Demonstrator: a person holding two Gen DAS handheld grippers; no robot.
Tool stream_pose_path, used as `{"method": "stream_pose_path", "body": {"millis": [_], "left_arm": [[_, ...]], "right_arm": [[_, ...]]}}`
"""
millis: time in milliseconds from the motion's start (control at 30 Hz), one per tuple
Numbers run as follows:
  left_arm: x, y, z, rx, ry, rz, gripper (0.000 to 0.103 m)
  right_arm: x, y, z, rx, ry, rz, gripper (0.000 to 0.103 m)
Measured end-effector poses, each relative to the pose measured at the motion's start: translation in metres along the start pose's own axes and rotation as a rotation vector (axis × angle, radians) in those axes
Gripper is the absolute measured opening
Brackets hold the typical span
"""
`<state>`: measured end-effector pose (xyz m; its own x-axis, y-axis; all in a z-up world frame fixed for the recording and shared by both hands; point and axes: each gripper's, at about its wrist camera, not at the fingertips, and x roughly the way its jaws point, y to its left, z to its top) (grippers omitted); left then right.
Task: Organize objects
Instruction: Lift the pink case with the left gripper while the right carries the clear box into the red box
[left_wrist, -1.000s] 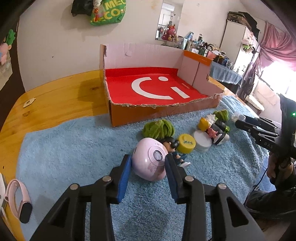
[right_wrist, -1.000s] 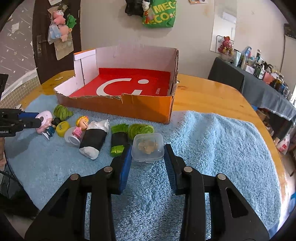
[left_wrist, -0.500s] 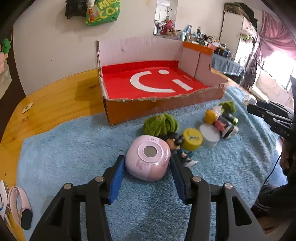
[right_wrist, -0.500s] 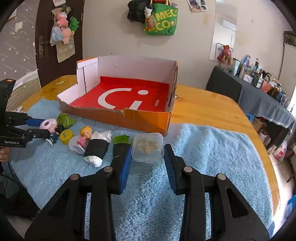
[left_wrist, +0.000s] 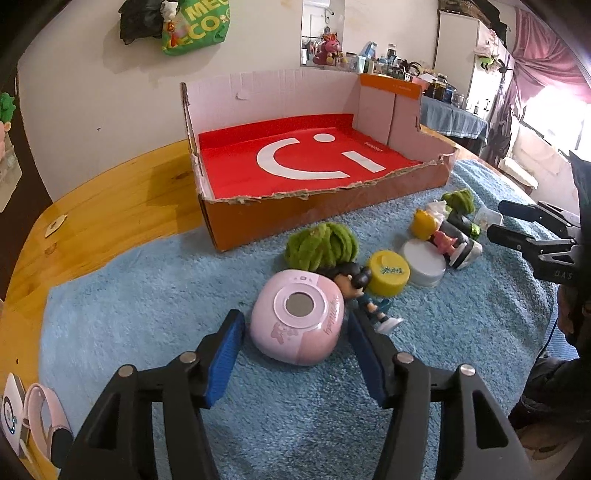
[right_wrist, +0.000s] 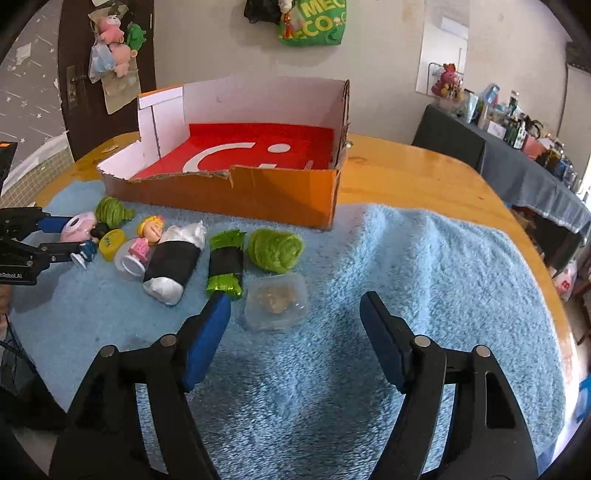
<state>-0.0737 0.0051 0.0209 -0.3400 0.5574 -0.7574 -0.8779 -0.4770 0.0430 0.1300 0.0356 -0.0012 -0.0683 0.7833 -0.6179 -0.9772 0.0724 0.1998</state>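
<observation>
A pink round camera toy (left_wrist: 300, 320) lies on the blue towel (left_wrist: 147, 295) between the fingers of my left gripper (left_wrist: 293, 332), which is open with gaps on both sides. My right gripper (right_wrist: 295, 314) is open wide; a small clear plastic box (right_wrist: 276, 301) lies on the towel just ahead of it, nearer the left finger, untouched. Behind stands an open cardboard box with a red floor (left_wrist: 306, 162), also in the right wrist view (right_wrist: 240, 155). The left gripper shows at the left edge of the right wrist view (right_wrist: 55, 236).
Along the towel lie a green wool ball (left_wrist: 321, 243), a yellow cap (left_wrist: 388, 271), a white lid (left_wrist: 423, 262), small figures (right_wrist: 147, 236), a black-and-white roll (right_wrist: 173, 262), a green-ended roll (right_wrist: 225, 266) and green wool (right_wrist: 275, 249). A pink watch (left_wrist: 48, 424) lies on the wooden table.
My right gripper has opened and let go of the clear plastic box, which now lies on the towel. My left gripper has opened around the pink camera toy and released it.
</observation>
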Motion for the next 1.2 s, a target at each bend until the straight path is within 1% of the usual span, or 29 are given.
{"method": "stream_pose_path", "body": {"millis": [67,100,133,167,200,367,467,633,733,1067,1200], "left_arm": [[0.002,0.0,0.001,0.006,0.005,-0.012,0.06],[0.002,0.0,0.001,0.009,0.004,-0.018,0.051],[0.003,-0.001,0.001,0.012,0.001,-0.024,0.051],[0.003,0.0,0.001,0.009,-0.004,-0.027,0.051],[0.003,0.0,0.001,0.004,-0.007,-0.033,0.051],[-0.006,0.005,-0.001,-0.026,-0.027,-0.071,0.051],[-0.019,0.006,0.002,-0.029,-0.055,-0.055,0.051],[-0.049,0.006,0.013,-0.019,-0.162,-0.033,0.051],[-0.06,0.005,0.017,-0.009,-0.207,-0.031,0.051],[-0.069,0.001,0.018,0.024,-0.224,-0.047,0.051],[-0.074,0.001,0.025,0.03,-0.243,-0.056,0.051]], "right_arm": [[0.001,0.001,0.001,-0.012,0.0,-0.006,0.071],[0.003,0.002,0.001,-0.022,0.003,-0.005,0.067],[0.005,0.004,0.001,-0.041,0.014,-0.01,0.052],[0.009,0.006,0.001,-0.058,0.029,-0.01,0.034],[0.011,0.008,0.0,-0.067,0.035,-0.007,0.033],[0.002,0.011,0.001,-0.071,-0.001,-0.008,0.033],[-0.009,0.01,0.008,-0.06,-0.03,-0.008,0.033],[-0.033,0.012,0.027,-0.049,-0.106,0.013,0.033],[-0.038,0.014,0.034,-0.047,-0.13,0.016,0.033],[-0.035,0.013,0.033,-0.014,-0.12,0.023,0.033],[-0.037,0.011,0.04,0.0,-0.131,0.028,0.033]]}}
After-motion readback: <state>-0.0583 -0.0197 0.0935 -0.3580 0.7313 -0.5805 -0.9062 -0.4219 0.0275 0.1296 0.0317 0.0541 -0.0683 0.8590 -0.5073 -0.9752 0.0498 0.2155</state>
